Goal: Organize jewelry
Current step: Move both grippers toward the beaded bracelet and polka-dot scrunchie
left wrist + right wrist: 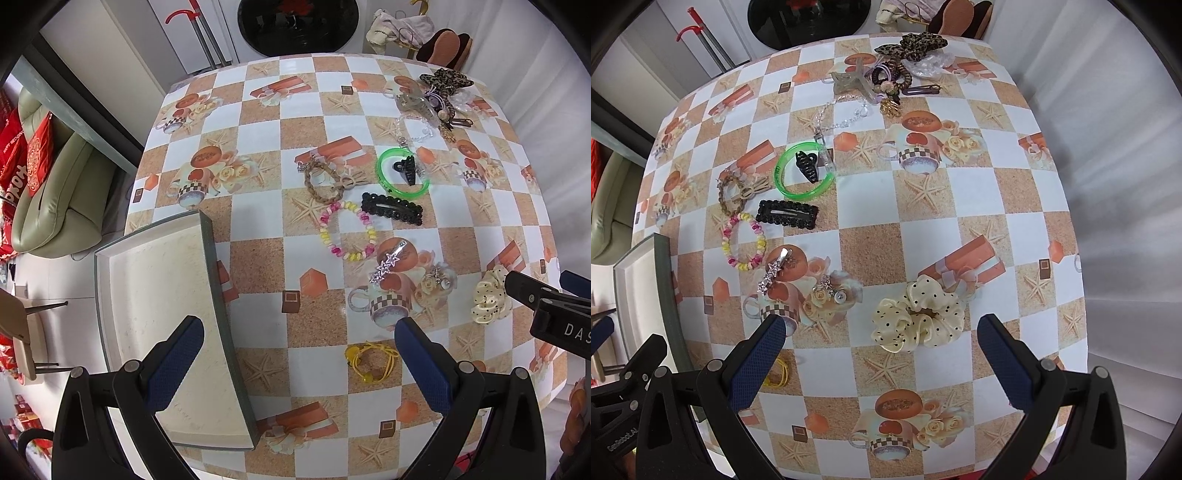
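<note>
Jewelry and hair pieces lie spread on the checked tablecloth. A shallow grey box (155,295) with a cream inside sits at the table's left edge, also in the right wrist view (639,295). My left gripper (299,332) is open and empty, above the box's right wall and a yellow hair tie (369,363). My right gripper (881,328) is open and empty, just short of a cream dotted scrunchie (918,319), also seen from the left (491,301). A pink-yellow bead bracelet (349,230), black clip (391,208), green bangle (402,173), braided bracelet (325,177) and star clip (388,262) lie mid-table.
A pile with a leopard bow (912,46), claw clip (849,79) and clear chain (842,110) sits at the far edge. Small earrings (834,291) lie left of the scrunchie. A sofa (55,195) stands left of the table.
</note>
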Demonstrator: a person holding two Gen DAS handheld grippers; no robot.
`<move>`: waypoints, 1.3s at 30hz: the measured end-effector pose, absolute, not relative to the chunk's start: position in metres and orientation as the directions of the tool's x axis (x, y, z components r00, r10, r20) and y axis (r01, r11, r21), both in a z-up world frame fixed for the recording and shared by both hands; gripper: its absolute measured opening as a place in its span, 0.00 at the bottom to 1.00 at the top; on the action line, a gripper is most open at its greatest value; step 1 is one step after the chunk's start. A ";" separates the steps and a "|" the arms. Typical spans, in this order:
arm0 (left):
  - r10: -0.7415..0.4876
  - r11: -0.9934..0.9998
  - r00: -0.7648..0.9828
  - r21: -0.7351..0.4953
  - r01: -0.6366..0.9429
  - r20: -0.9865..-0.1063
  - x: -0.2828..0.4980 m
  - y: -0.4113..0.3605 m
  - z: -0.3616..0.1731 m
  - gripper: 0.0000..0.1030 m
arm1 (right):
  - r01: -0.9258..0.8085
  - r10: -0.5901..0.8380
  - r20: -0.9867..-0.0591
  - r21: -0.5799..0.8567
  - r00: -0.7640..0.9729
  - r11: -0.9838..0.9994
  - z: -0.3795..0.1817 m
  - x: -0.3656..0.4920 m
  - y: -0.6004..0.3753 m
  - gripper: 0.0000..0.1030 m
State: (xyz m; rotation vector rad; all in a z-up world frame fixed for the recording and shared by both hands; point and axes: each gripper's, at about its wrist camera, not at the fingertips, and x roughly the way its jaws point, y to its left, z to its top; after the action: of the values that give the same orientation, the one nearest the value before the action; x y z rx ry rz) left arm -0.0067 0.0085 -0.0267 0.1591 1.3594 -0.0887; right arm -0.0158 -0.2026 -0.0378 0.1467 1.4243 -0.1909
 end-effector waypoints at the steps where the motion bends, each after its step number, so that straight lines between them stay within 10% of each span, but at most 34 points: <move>1: 0.031 0.986 0.207 0.064 0.154 -0.978 -0.007 0.009 -0.027 1.00 | 0.218 -0.043 -0.990 -0.013 0.134 0.976 -0.038 -0.016 -0.203 1.00; 39: 0.005 0.992 0.105 0.018 0.121 -0.994 0.000 0.018 -0.076 1.00 | 0.327 -0.017 -0.996 0.014 0.091 0.945 -0.062 -0.041 -0.242 1.00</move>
State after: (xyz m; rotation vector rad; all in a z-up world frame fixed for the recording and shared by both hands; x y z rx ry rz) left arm 0.0000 0.0182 -0.0760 0.1032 1.4640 -0.0859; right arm -0.0406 -0.2425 -0.0624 0.2578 1.4625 -0.2599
